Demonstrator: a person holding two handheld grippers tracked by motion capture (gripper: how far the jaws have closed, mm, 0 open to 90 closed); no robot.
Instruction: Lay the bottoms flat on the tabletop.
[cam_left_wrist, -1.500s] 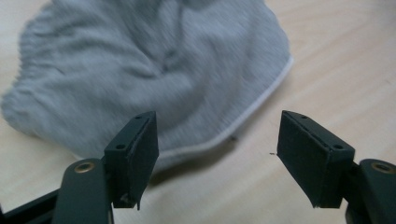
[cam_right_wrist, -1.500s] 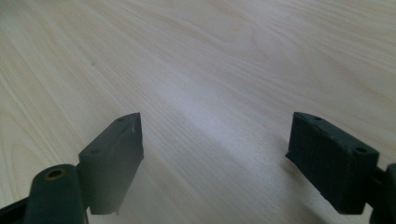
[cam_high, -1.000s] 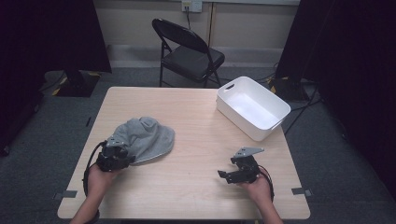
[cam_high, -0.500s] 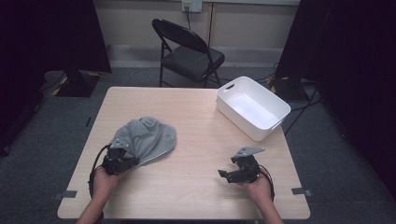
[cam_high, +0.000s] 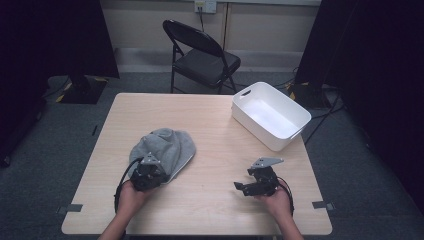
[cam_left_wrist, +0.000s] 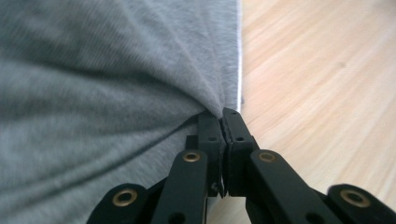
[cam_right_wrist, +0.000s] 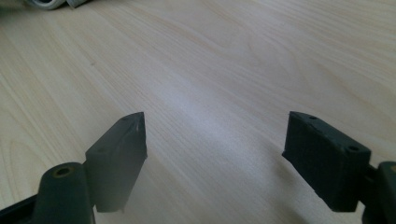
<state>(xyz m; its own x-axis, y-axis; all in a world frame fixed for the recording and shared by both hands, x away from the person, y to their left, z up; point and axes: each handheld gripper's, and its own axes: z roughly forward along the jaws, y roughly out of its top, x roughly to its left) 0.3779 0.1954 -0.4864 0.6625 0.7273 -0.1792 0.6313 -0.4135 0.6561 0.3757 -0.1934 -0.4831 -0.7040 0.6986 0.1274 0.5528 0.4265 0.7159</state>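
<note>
The grey cloth (cam_high: 165, 150) is lying bunched on the left half of the counter (cam_high: 210, 115), toward the person's side, with its near edge at the left gripper (cam_high: 148, 176). In the left gripper view, the cloth (cam_left_wrist: 107, 70) is gathering into folds that are converging on the black fingers (cam_left_wrist: 210, 133), which are pinching its hem next to the bare wood; the fingers have just been closing and are now clamping the fabric between them. The person's left hand (cam_high: 131, 195) is holding that gripper from the near edge of the counter. The right gripper (cam_high: 255, 184) is resting in the right hand (cam_high: 275, 202) on the right half of the counter, well apart from the cloth, and is pointing toward the left. In the right gripper view, its fingers (cam_right_wrist: 121, 154) are standing wide apart over bare wood with nothing between them. A white bin (cam_high: 270, 115) is sitting at the far right corner of the counter, well apart from both grippers. A black folding chair (cam_high: 202, 57) is standing on the floor beyond the far edge of the counter.
</note>
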